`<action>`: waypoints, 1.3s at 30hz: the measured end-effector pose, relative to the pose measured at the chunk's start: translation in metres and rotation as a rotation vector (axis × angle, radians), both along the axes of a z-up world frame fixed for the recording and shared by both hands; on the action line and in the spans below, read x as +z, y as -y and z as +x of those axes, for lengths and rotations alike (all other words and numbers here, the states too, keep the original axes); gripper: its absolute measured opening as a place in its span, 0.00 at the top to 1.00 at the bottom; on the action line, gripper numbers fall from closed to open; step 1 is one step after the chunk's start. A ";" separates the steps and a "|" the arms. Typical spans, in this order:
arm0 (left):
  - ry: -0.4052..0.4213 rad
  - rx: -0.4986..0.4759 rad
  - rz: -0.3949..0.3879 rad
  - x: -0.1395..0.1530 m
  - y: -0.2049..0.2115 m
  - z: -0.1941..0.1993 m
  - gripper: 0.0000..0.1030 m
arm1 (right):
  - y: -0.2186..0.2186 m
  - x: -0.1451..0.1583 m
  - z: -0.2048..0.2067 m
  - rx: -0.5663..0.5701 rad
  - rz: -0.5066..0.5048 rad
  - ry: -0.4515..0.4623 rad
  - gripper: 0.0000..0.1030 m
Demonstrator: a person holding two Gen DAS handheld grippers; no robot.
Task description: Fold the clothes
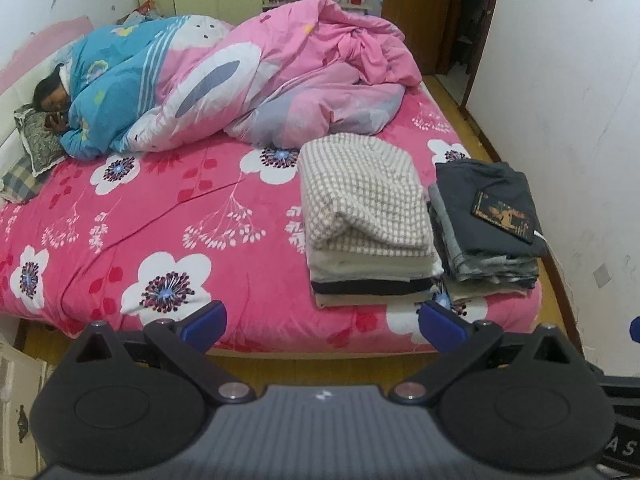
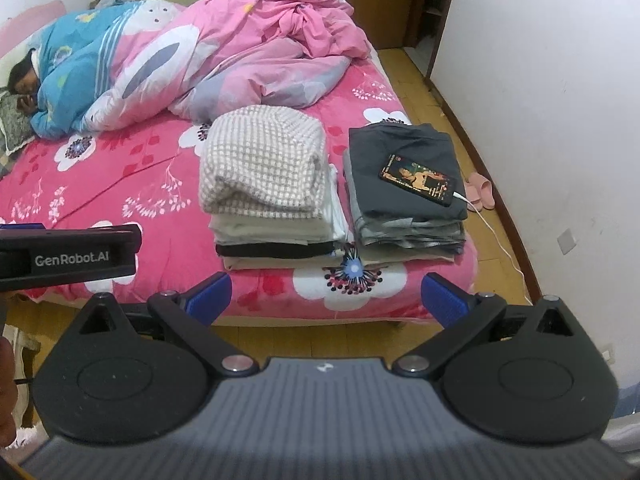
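Folded clothes: two stacks on the bed (image 2: pixel 120 184), at its near right corner, just beside each other; left stack topped by a cream checked knit (image 2: pixel 266 168), with pale and dark layers beneath; right stack topped by a dark grey garment (image 2: pixel 404 148), with grey patterned pieces under it; both stacks squared and resting flat on the pink floral sheet.

Phone (image 2: pixel 422 179): lying on the dark grey garment, screen lit; white cable (image 2: pixel 498 240) trailing off the right edge of the bed toward the floor.

Quilt (image 2: pixel 248 52): pink, bunched across the far half of the bed; a person lies under a blue cover at the far left corner, head on a pillow.

Slippers (image 2: pixel 482 190): pink, on the wooden floor beside the right edge of the bed.

Left gripper (image 1: pixel 322 318): jaws spread wide, nothing between the blue pads; held short of the near edge of the bed, apart from the stacks.

Right gripper (image 2: pixel 326 294): jaws at full spread, empty; likewise short of the near edge, facing the two stacks.

Step in hand, as judged: between garments, both tongs free; no unfolded garment shows on the bed in either view, so the folding looks close to done, or the next piece lies out of view.

Next move, as judged: locate another loose garment and spread it on the clear left part of the sheet; avoid nudging the phone or its cable.
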State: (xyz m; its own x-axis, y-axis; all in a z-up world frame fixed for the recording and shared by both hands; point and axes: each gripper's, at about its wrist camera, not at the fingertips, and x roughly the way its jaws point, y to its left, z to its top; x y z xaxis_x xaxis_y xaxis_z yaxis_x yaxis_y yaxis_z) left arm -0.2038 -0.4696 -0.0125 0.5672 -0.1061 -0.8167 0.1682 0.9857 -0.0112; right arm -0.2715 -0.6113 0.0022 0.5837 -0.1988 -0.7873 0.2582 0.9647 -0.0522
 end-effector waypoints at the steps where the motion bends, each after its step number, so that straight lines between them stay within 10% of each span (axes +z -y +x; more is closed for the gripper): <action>1: -0.003 0.002 0.003 0.000 0.000 0.000 0.00 | 0.000 0.000 0.000 0.002 0.001 -0.002 0.02; 39: -0.029 0.007 0.006 -0.007 -0.002 -0.008 0.00 | 0.001 -0.002 -0.007 0.000 -0.008 -0.030 0.02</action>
State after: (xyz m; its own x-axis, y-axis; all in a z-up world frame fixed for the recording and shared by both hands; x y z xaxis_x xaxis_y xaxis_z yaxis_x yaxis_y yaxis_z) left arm -0.2122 -0.4680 -0.0196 0.5438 -0.0972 -0.8335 0.1612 0.9869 -0.0099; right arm -0.2784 -0.6124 0.0003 0.5601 -0.2057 -0.8025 0.2567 0.9641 -0.0679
